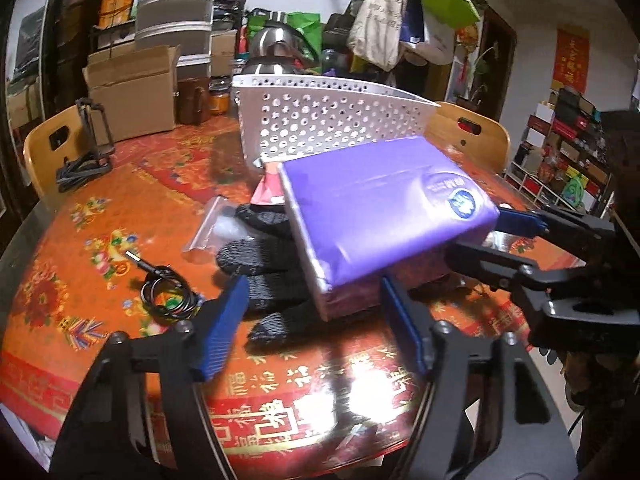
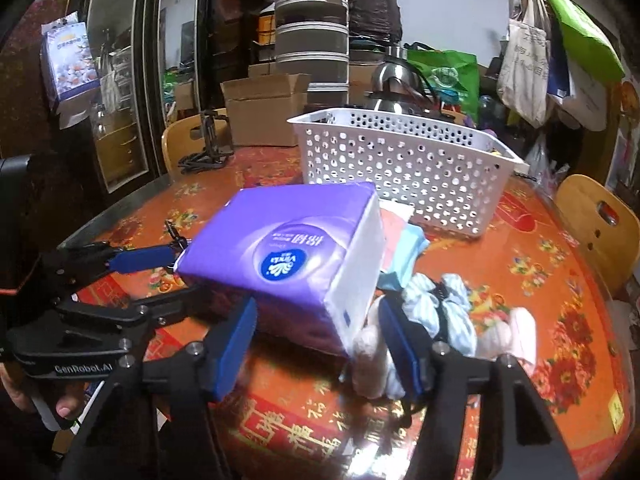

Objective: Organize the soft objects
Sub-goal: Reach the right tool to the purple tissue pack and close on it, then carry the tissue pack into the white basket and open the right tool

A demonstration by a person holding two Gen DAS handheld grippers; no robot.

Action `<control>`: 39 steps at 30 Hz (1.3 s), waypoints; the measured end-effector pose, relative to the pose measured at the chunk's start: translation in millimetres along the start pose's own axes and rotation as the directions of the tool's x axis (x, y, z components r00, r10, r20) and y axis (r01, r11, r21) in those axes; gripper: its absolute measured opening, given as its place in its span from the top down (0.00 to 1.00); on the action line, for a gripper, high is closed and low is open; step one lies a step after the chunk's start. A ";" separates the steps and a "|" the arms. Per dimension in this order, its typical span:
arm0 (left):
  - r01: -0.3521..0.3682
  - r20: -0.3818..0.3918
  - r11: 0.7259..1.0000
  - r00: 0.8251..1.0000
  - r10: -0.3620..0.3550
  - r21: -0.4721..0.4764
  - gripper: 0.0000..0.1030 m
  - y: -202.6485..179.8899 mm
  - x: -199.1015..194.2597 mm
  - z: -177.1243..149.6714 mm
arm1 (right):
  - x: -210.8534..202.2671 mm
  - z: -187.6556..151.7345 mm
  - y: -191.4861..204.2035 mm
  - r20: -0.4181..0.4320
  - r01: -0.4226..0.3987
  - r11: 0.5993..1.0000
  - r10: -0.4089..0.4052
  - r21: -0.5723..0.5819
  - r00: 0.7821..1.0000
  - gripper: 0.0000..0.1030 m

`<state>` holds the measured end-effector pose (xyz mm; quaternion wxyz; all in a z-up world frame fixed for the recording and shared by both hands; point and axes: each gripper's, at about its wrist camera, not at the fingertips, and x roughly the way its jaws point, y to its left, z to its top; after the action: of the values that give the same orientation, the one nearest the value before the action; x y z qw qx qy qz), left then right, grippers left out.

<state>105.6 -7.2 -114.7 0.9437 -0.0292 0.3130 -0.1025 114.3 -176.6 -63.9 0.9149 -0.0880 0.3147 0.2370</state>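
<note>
the purple tissue pack [image 1: 384, 216] is off the red table [image 1: 120, 220], tilted before the white basket [image 1: 320, 128], with the left gripper [image 1: 316, 320] and right gripper [image 2: 316, 332] each grasping one end.

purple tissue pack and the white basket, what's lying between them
In the right wrist view, folded red and light blue cloths lie between the purple tissue pack and the white perforated basket.

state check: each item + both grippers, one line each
tissue pack: tilted, raised on the pile, gripper at each end
left gripper: closed on tissue pack
right gripper: closed on tissue pack
basket: upright, behind the pile
black glove: flat, partly under the pack
cable: coiled
</note>
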 end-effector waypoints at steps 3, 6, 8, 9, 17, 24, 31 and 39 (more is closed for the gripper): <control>0.025 0.016 1.000 1.000 -0.025 0.003 0.44 -4.5 -0.9 0.2 | 0.2 0.7 1.9 0.008 -0.006 1.000 0.006 -0.008 1.000 0.41; 0.039 0.028 0.999 0.999 -0.038 -0.012 0.44 -4.1 -6.5 -0.5 | -2.3 1.1 3.4 0.014 0.006 1.000 -0.005 -0.021 1.000 0.41; 0.048 0.020 0.999 0.999 -0.048 -0.024 0.44 -1.8 -6.7 -0.8 | -6.2 1.3 4.1 0.025 0.018 0.999 -0.018 -0.026 1.000 0.41; 0.053 0.019 0.998 0.998 -0.052 -0.028 0.44 -1.0 -7.4 -1.4 | -7.3 1.8 4.3 0.028 0.018 0.999 -0.017 -0.029 0.999 0.41; 0.080 0.029 0.997 0.996 -0.080 -0.022 0.58 -4.7 -6.5 -1.4 | 4.8 -1.6 6.7 -0.007 -0.023 0.999 0.023 -0.046 1.000 0.49; 0.116 0.055 0.993 0.992 -0.114 -0.028 0.67 -7.7 -11.8 2.9 | 12.3 -0.8 -3.2 -0.016 -0.065 0.998 0.065 -0.021 0.998 0.49; 0.077 0.079 0.997 0.994 -0.076 -0.002 0.67 -18.9 -24.3 15.2 | 8.9 2.1 -1.2 0.000 -0.056 0.998 0.056 -0.009 0.998 0.51; 0.022 0.113 0.998 0.993 -0.030 0.067 0.67 -35.1 -39.9 27.9 | -8.6 14.9 -2.2 0.049 -0.034 0.999 0.034 -0.004 0.998 0.54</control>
<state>84.9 -33.4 -64.8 0.9591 -0.0082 0.2547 -0.1231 117.4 -177.1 -46.8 0.9180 -0.0782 0.2934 0.2551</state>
